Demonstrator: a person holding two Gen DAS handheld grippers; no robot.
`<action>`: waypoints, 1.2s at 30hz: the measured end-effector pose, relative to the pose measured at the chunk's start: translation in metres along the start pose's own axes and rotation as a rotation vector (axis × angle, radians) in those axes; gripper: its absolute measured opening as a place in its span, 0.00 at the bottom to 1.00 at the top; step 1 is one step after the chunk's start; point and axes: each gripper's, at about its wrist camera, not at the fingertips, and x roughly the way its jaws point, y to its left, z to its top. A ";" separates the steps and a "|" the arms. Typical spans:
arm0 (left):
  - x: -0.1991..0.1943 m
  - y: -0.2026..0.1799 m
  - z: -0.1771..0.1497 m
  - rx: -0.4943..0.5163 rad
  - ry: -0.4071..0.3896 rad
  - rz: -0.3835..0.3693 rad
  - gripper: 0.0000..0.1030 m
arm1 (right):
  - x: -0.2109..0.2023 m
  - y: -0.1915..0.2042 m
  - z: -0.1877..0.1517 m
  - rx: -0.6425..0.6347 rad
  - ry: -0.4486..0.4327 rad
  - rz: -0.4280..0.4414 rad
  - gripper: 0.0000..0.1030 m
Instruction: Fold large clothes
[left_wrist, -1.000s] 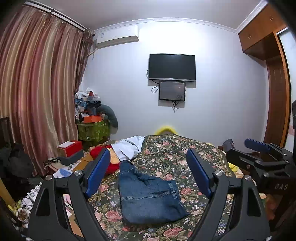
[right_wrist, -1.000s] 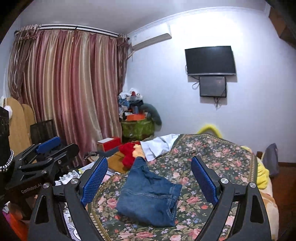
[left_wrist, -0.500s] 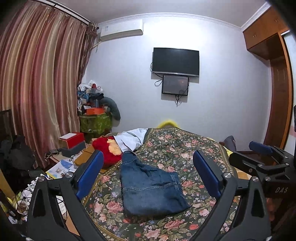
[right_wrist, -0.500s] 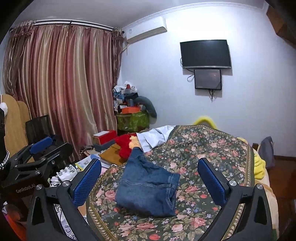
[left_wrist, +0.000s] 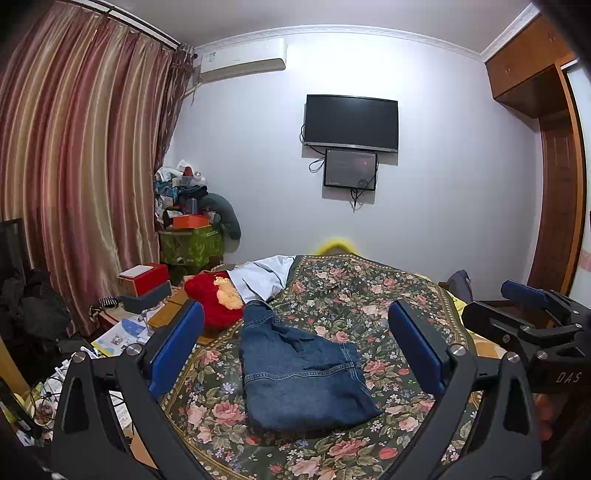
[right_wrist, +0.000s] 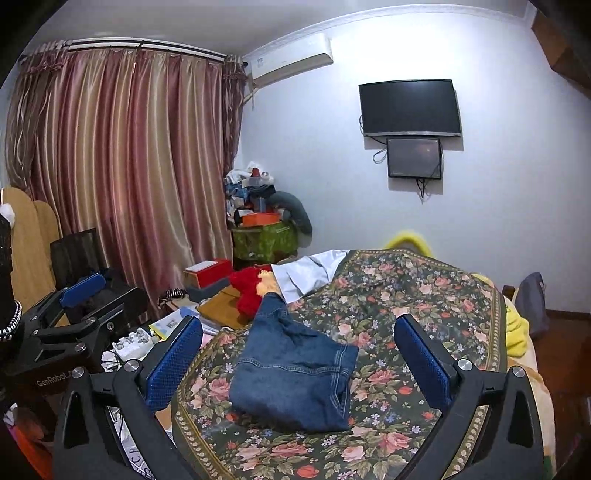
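Note:
Folded blue jeans (left_wrist: 299, 373) lie on the floral bed cover (left_wrist: 369, 295); they also show in the right wrist view (right_wrist: 295, 373). My left gripper (left_wrist: 295, 347) is open and empty, held above and back from the jeans. My right gripper (right_wrist: 297, 350) is open and empty too, likewise clear of the jeans. The right gripper also shows at the right edge of the left wrist view (left_wrist: 532, 317), and the left gripper at the left edge of the right wrist view (right_wrist: 74, 306).
A red plush toy (left_wrist: 214, 299) and a pale blue garment (left_wrist: 262, 277) lie at the bed's far left corner. A cluttered low table (left_wrist: 125, 325) with a red box (left_wrist: 144, 277) stands left of the bed. Curtains (left_wrist: 74, 184) hang left; a wardrobe (left_wrist: 554, 166) stands right.
Both grippers have drawn back and risen away from the jeans, which now look smaller and lower between the fingers. The jeans have not moved.

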 end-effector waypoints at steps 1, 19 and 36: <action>0.000 0.000 0.000 -0.001 0.001 -0.001 0.98 | -0.002 -0.001 0.000 0.001 0.000 0.001 1.00; 0.000 -0.002 0.000 0.000 0.002 -0.008 0.99 | -0.004 -0.007 -0.001 0.007 -0.003 0.001 1.00; 0.001 0.002 0.005 0.004 0.001 -0.041 0.99 | -0.004 -0.001 -0.003 0.014 -0.008 -0.002 1.00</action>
